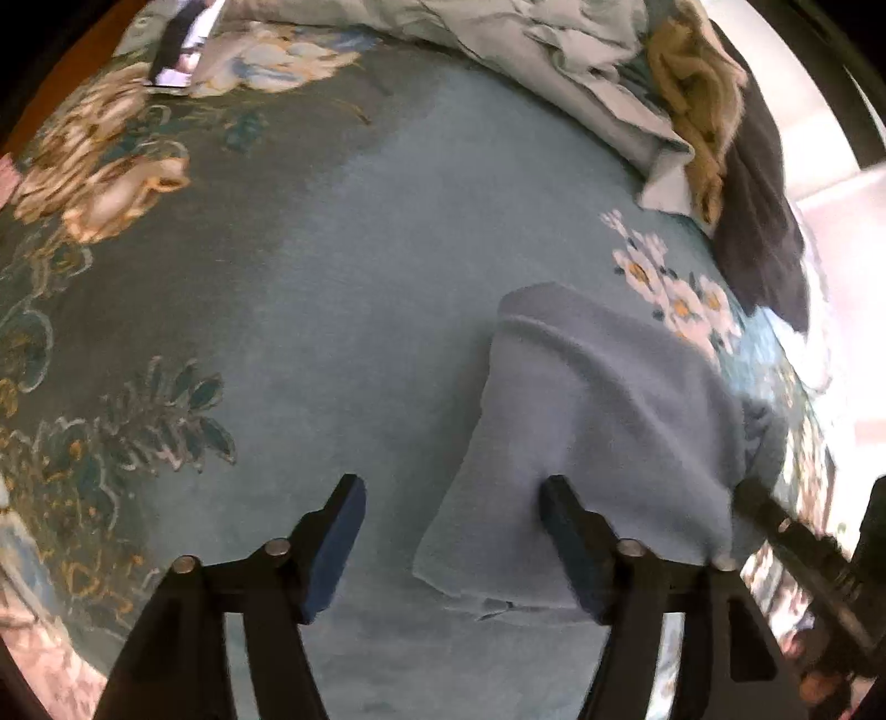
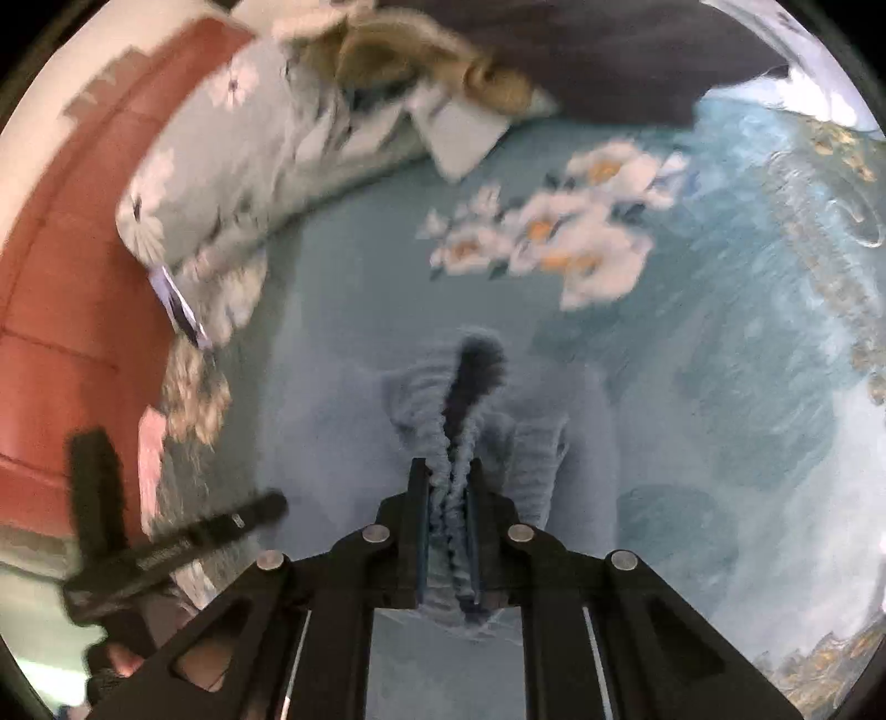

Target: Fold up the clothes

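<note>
A blue-grey knitted garment (image 1: 609,421) lies folded on the teal flowered bedspread (image 1: 332,277), low and to the right in the left wrist view. My left gripper (image 1: 451,515) stands open just above it. One finger is over the bare bedspread, the other finger (image 1: 565,526) is over the garment's near corner, and nothing is pinched. In the right wrist view my right gripper (image 2: 449,487) is shut on a bunched ribbed edge of the same garment (image 2: 531,443), which rises in a wrinkled ridge from between the pads.
A heap lies at the far side of the bed: a pale flowered quilt (image 1: 554,61), a tan fuzzy piece (image 1: 698,105) and a dark garment (image 1: 764,221). A phone-like object (image 1: 177,44) lies at the far left. A red-brown headboard (image 2: 66,277) runs along the bed.
</note>
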### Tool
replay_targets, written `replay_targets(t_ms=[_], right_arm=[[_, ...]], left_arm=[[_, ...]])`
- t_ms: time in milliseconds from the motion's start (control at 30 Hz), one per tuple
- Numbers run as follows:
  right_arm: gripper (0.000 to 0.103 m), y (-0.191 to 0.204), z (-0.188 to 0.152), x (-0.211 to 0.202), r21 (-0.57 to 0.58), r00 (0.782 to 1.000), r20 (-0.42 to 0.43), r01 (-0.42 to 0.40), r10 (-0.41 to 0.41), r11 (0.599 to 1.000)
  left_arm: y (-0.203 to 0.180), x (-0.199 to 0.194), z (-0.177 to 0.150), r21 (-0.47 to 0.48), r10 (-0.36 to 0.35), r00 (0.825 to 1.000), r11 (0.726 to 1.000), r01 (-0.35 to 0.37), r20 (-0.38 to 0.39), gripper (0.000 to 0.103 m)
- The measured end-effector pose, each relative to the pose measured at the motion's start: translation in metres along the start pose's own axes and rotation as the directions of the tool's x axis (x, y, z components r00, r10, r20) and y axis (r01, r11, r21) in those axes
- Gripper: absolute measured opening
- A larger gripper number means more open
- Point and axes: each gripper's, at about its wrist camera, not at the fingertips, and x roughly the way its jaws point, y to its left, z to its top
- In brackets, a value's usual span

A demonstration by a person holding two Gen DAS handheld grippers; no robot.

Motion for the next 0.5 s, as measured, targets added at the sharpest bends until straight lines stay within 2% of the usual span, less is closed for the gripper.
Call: replay_targets(t_ms=[100, 233, 367, 500], right_arm=[[0.011, -0.025, 0.001, 0.016, 0.058, 0.998, -0.034, 0.048, -0.046, 0.997], [0.011, -0.059, -0.005, 0.028, 0.203, 0.998, -0.056, 0.046, -0.036, 0.978], [0.013, -0.057, -0.006, 0.026, 0.187, 0.994, -0.06, 0.106, -0.096, 0.977], [0.015, -0.051, -0.002, 0.02, 0.154, 0.991, -0.069, 0.122, -0.113, 0.98]], left_arm=[[-0.002, 0.009, -0.001, 0.019, -0.029, 0.999, 0.999, 0.03, -0.028, 0.078], [-0.003, 0.017, -0.002, 0.03, -0.053, 0.997, 0.998, 0.055, -0.061, 0.078], [-0.006, 0.011, -0.001, 0.048, -0.084, 0.992, 0.995, 0.089, -0.097, 0.077], [-0.027, -0.027, 0.011, 0.144, -0.112, 0.993, 0.983, 0.116, -0.036, 0.076]])
